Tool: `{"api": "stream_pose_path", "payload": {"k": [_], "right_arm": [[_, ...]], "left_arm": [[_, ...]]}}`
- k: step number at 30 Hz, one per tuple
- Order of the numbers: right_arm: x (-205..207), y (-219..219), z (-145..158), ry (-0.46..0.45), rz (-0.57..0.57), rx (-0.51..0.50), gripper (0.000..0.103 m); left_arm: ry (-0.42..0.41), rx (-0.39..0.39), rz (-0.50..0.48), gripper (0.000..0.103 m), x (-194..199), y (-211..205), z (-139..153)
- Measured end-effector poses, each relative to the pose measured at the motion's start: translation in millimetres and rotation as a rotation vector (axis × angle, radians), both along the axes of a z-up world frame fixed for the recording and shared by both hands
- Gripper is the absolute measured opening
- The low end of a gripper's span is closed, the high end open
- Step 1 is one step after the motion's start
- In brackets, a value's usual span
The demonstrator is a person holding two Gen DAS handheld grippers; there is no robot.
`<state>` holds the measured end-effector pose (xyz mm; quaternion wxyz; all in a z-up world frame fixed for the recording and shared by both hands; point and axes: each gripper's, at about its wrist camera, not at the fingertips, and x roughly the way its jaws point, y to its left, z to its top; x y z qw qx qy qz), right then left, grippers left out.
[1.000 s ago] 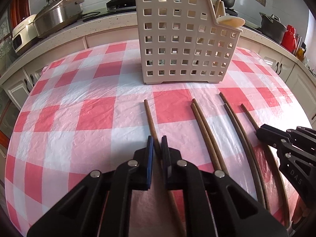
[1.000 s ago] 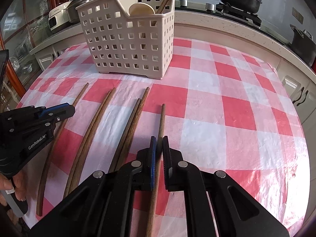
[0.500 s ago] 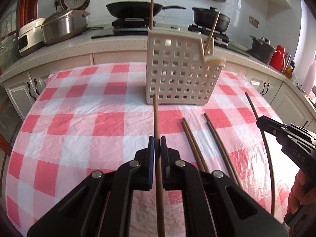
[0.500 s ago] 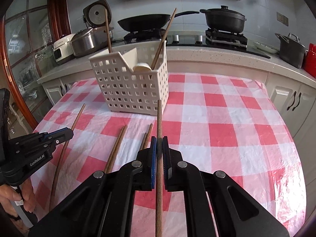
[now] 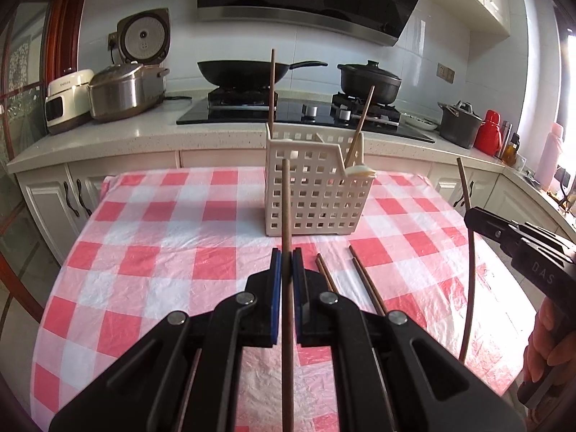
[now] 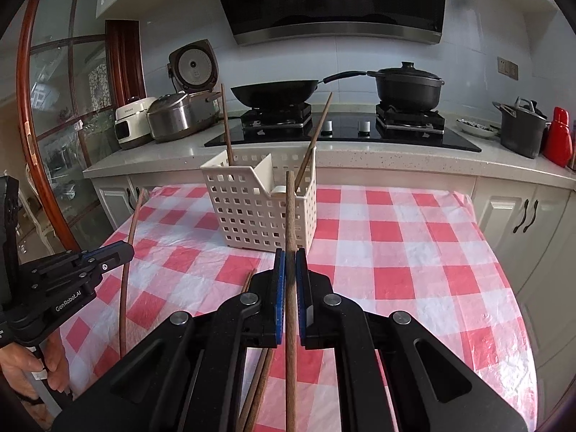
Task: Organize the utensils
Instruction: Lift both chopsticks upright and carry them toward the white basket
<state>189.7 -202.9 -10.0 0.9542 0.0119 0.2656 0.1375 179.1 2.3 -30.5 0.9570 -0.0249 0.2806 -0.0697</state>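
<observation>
My left gripper [image 5: 287, 257] is shut on a brown wooden chopstick [image 5: 286, 208] and holds it lifted above the checked table, its tip toward the white perforated basket [image 5: 309, 194]. My right gripper [image 6: 289, 257] is shut on another wooden chopstick [image 6: 290, 212], also lifted and aimed at the basket [image 6: 252, 208]. The basket holds two upright chopsticks and a pale spoon [image 5: 358, 171]. Several chopsticks [image 5: 363, 280] still lie on the cloth between the grippers. The right gripper also shows in the left wrist view [image 5: 471, 217], and the left gripper in the right wrist view [image 6: 126, 250].
The red-and-white checked tablecloth [image 5: 162, 244] covers the table. Behind it runs a counter with a stove, a black wok [image 5: 244, 72], a black pot [image 5: 369, 79], rice cookers [image 5: 122, 90] at the left and a red flask [image 5: 487, 136] at the right.
Both grippers have risen from the cloth with their chopsticks and tilted up level, so the basket now looks farther off and lower in both views.
</observation>
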Motion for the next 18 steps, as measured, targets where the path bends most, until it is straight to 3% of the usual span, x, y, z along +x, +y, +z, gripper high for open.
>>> {"api": "stream_pose_path", "payload": {"k": [18], "right_arm": [[-34,-8,29,-0.088,-0.002,0.017,0.006]], "left_arm": [[-0.137,0.028,0.0,0.006,-43,-7,36]]}}
